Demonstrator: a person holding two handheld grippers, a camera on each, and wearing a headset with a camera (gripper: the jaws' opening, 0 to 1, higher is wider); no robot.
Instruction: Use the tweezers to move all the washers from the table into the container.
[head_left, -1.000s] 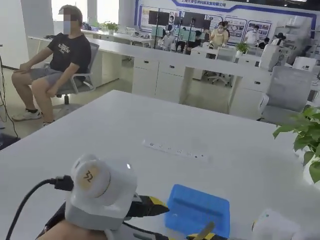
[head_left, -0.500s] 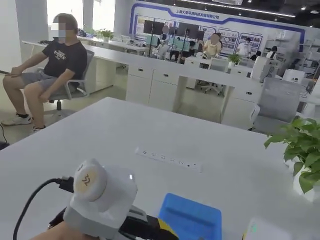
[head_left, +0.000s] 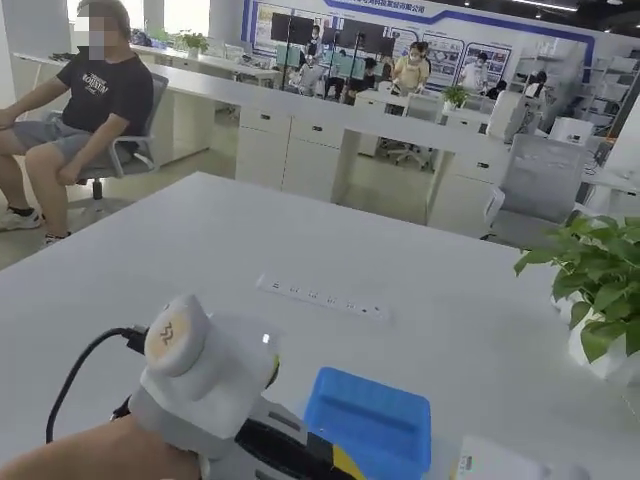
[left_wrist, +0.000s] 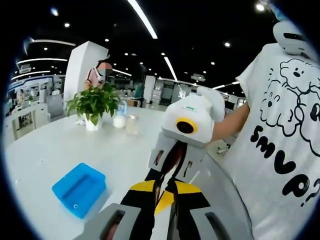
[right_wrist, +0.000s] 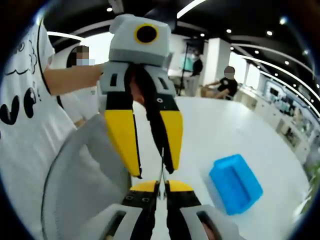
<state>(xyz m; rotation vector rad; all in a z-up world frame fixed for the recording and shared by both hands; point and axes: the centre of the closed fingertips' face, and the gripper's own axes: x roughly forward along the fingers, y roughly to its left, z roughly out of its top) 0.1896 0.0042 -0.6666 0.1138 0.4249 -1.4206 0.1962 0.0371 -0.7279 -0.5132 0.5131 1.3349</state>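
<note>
Pinching thin tweezers (right_wrist: 161, 167) between closed jaws: right gripper (right_wrist: 160, 188) (left gripper (left_wrist: 164, 189): opening unclear).

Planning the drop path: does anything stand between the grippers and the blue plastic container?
Nothing visible does. In the right gripper view, bare white table lies between the right gripper and the blue rectangular plastic container. The left gripper faces it tip to tip, aside from that line. The white power strip lies beyond the container.
</note>
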